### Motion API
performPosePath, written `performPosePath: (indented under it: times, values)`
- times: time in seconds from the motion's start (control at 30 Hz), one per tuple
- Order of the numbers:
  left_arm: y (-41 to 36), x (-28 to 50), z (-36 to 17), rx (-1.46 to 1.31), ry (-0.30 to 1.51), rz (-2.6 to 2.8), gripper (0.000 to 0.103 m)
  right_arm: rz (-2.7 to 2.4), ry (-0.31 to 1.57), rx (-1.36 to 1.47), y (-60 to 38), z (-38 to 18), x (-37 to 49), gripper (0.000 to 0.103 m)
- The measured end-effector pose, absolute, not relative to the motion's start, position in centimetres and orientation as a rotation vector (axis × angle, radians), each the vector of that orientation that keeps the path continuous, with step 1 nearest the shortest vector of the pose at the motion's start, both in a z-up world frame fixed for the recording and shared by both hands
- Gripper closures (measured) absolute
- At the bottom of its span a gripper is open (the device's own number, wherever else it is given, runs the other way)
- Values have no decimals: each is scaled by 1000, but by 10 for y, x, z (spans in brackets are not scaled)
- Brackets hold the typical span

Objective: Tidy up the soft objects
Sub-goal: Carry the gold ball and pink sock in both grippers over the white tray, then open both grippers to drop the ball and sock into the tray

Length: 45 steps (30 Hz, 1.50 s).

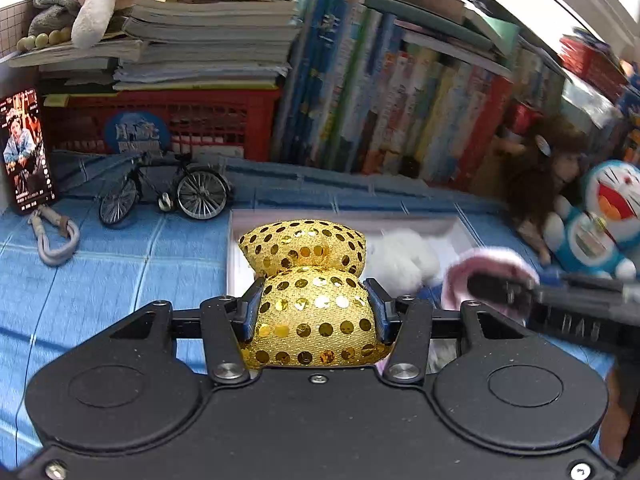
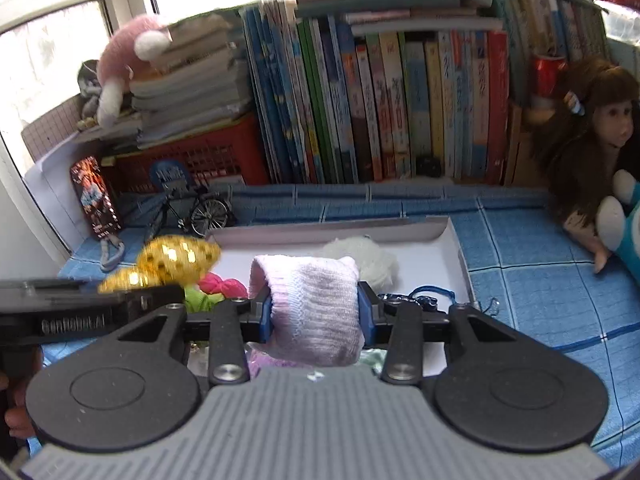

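Note:
My left gripper (image 1: 316, 304) is shut on a gold sequined pouch (image 1: 310, 280) and holds it over the left end of a shallow white box (image 1: 456, 226). The pouch also shows in the right wrist view (image 2: 176, 258). My right gripper (image 2: 316, 310) is shut on a pale pink knitted sock (image 2: 316, 304) above the same box (image 2: 452, 236); the sock shows blurred in the left wrist view (image 1: 488, 272). A white fluffy ball (image 1: 400, 258) lies in the box, also seen in the right wrist view (image 2: 366, 258). A pink and green soft flower (image 2: 218, 290) lies below the pouch.
A blue checked cloth (image 1: 120, 280) covers the surface. A model bicycle (image 1: 164, 194), a carabiner (image 1: 54, 236) and a phone (image 1: 26, 150) sit at the left. Books (image 2: 380, 108) and a red basket (image 1: 192, 120) line the back. A doll (image 2: 588, 136) and a Doraemon plush (image 1: 600, 224) lie at the right.

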<state>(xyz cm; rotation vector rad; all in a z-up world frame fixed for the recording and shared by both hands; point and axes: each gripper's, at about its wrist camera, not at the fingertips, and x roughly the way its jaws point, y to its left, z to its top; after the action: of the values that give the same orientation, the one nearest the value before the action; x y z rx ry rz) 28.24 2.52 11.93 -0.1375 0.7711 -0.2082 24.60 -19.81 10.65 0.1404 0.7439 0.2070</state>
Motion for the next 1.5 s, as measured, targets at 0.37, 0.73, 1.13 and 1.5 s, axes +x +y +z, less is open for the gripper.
performPosePath:
  times: [0.37,0.73,1.13,1.5]
  values:
    - [8,356,97,-155,915,-252,55,257,962,168,-187,78,298,57]
    - [-6,381,69,-54,957,-191,53,154,978,75,-188,54,318,67]
    - [-16,386,57,-24,968,-200,43,189,1013,85,-190,41,320,68]
    - [-17,375,71,-69,959,-231,29,219,965,67,-191,55,308,36]
